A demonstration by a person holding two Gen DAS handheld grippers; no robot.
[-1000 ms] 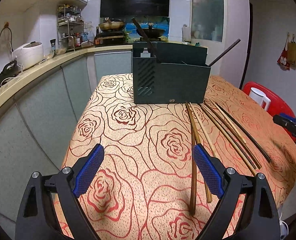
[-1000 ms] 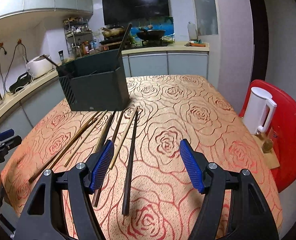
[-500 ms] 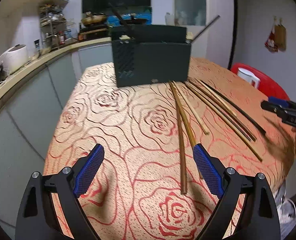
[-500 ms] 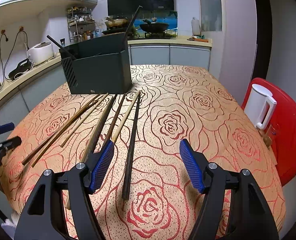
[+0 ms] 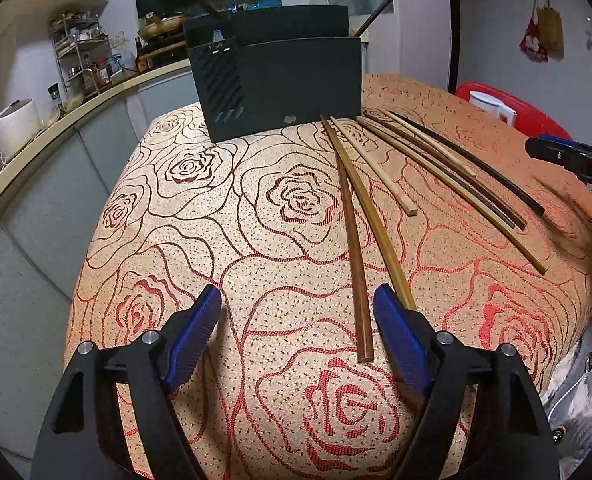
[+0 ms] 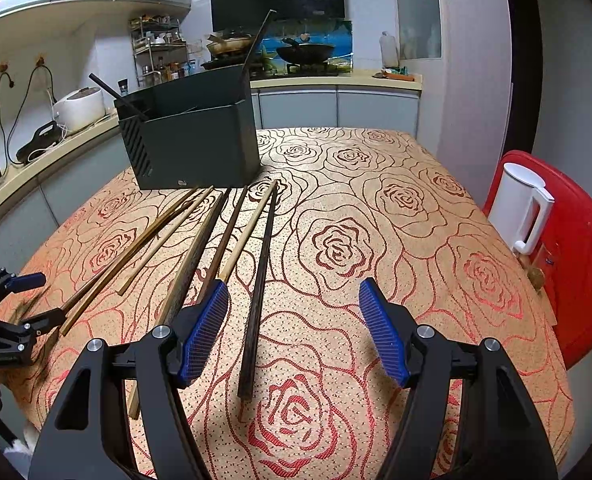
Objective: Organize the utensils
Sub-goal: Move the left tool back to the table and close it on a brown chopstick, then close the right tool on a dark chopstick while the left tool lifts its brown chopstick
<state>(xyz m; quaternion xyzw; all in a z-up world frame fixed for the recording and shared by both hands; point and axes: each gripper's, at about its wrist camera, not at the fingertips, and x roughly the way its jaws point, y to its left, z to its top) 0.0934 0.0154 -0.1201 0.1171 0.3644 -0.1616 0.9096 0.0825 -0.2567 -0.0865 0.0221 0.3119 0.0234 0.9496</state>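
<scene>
My left gripper point(image 5: 297, 322) sits low over the rose-patterned orange tablecloth point(image 5: 200, 248), jaws closing; the near end of the dark brown wooden chopstick point(image 5: 353, 248) lies between the blue pads, untouched. Farther back stands the dark green rectangular utensil box point(image 5: 292, 92), two chopsticks leaning inside. The remaining loose chopsticks fan out from its base. My right gripper point(image 6: 294, 330) is released, jaws apart, the black chopstick point(image 6: 260, 280) lying between its pads, not pinched. A white plastic kettle point(image 6: 521, 208) stands at right.
</scene>
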